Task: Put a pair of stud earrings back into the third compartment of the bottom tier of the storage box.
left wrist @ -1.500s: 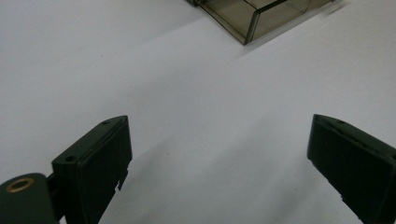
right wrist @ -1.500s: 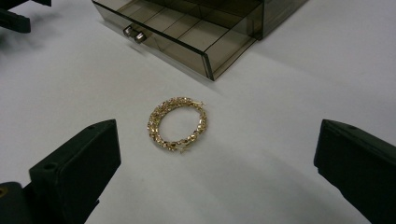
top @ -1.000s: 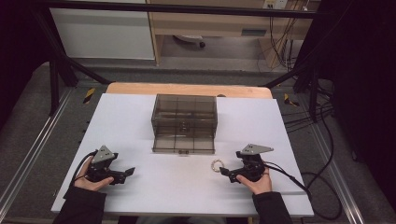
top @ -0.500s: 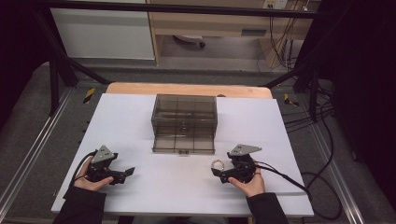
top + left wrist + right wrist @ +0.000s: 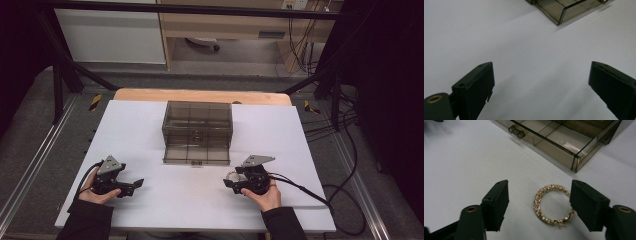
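Note:
A gold beaded bracelet [image 5: 537, 203] lies flat on the white table [image 5: 165, 200], just in front of the smoky clear drawer box [image 5: 197, 125]. Its lowest drawer [image 5: 559, 145] is pulled out, with divided compartments. My right gripper [image 5: 539, 195] straddles the bracelet [image 5: 230, 174] and its jaws have just been closing. The right jaw is at the ring's edge and the left jaw stands well apart from it. My left gripper [image 5: 541, 75] rests at the table's front left [image 5: 134, 185], open wide over bare table.
The box's corner [image 5: 560, 12] shows far ahead in the left gripper view. The drawer has two small knobs [image 5: 515, 131]. Cables [image 5: 320, 197] trail from the right gripper across the table's right side. A wooden strip [image 5: 200, 95] runs behind the white surface.
My right gripper has slid left toward the bracelet and its jaws have narrowed around it. The left hand has stayed put.

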